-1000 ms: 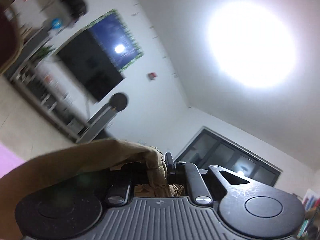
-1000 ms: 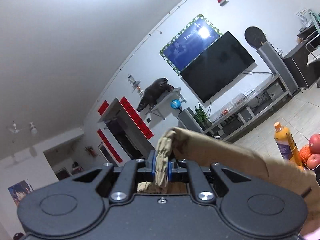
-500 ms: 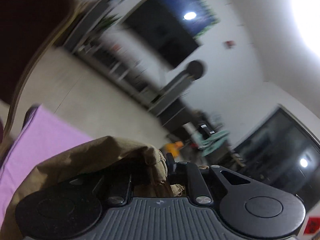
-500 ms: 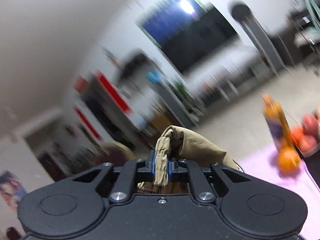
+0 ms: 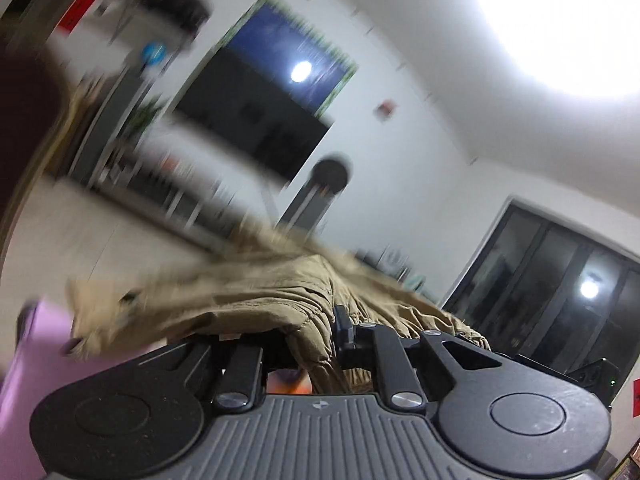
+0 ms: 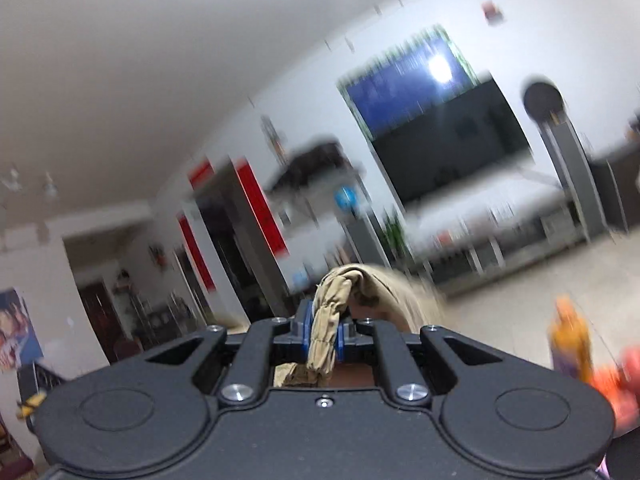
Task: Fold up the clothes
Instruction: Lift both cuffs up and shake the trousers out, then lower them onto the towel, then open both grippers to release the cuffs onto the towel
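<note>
A tan garment point(image 5: 256, 300) is held up in the air by both grippers. My left gripper point(image 5: 320, 340) is shut on a bunched edge of it, and the cloth billows forward and to the left, blurred by motion. My right gripper point(image 6: 324, 336) is shut on another bunched edge of the tan garment point(image 6: 340, 292), clamped between blue pads, with cloth trailing off to the right. Both cameras point upward at the room. The lower part of the garment is hidden.
A pink surface point(image 5: 36, 344) shows at the lower left of the left wrist view. An orange bottle point(image 6: 570, 340) and red-orange fruit point(image 6: 616, 372) stand at the right in the right wrist view. A wall TV point(image 6: 448, 140) and shelving lie beyond.
Both grippers have swung upward again after dipping toward the pink surface. The tan cloth has flipped forward and spread out in front of the left gripper. Both grips are unchanged.
</note>
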### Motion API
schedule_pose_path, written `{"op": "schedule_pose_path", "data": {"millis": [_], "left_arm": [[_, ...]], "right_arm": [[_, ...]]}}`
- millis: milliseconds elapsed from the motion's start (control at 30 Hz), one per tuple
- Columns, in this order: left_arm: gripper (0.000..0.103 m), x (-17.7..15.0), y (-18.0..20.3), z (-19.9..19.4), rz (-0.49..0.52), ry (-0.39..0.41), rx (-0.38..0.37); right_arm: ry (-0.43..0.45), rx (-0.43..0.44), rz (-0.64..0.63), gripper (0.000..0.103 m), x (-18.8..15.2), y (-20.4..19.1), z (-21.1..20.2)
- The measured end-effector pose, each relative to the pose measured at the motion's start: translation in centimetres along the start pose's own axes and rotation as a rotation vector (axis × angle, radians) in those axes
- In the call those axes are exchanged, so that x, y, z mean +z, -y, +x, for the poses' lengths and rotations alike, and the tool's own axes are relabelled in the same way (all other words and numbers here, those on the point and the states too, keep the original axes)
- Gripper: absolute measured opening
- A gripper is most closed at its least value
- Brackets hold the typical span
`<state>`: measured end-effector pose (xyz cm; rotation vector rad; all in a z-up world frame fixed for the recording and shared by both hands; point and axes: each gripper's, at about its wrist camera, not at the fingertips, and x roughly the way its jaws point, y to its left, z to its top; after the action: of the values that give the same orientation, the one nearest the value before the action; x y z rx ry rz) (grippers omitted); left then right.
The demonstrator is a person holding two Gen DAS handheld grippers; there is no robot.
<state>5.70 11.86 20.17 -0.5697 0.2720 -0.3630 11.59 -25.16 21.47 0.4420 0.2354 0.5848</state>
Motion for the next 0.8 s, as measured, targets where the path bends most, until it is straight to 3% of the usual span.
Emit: {"op": "schedule_pose_path", "data": {"millis": [167, 267, 400, 500, 600, 800], "left_arm": [[0.013, -12.7, -7.6, 3.2, -0.077, -0.24, 0.206], [0.013, -19.7, -13.7, 4.5, -0.221, -0.388, 0.342], [0.013, -23.6, -17.4, 4.1, -0.337, -0.49, 0.412], [0.016, -22.9, -17.1, 3.9, -0.294, -0.445, 0.387], [0.036, -24.5, -16.9, 2.0, -0.267, -0.406, 0.395], [0.044, -25.4, -17.3, 3.1, -0.373, -0.384, 0.386]], "right_arm": [[-0.248, -0.178, 0.069, 0.011, -13.0, 4.2, -0.2], [-0.429, -0.263, 0.187, 0.011, -21.3, 6.8, 0.7], [-0.604, -0.33, 0.248, 0.011, -28.8, 9.3, 0.8], [-0.628, -0.318, 0.272, 0.011, -29.6, 9.7, 1.2], [-0.607, -0.288, 0.311, 0.012, -29.9, 10.7, 1.5], [-0.611, -0.268, 0.468, 0.025, -31.7, 15.5, 3.6]]}}
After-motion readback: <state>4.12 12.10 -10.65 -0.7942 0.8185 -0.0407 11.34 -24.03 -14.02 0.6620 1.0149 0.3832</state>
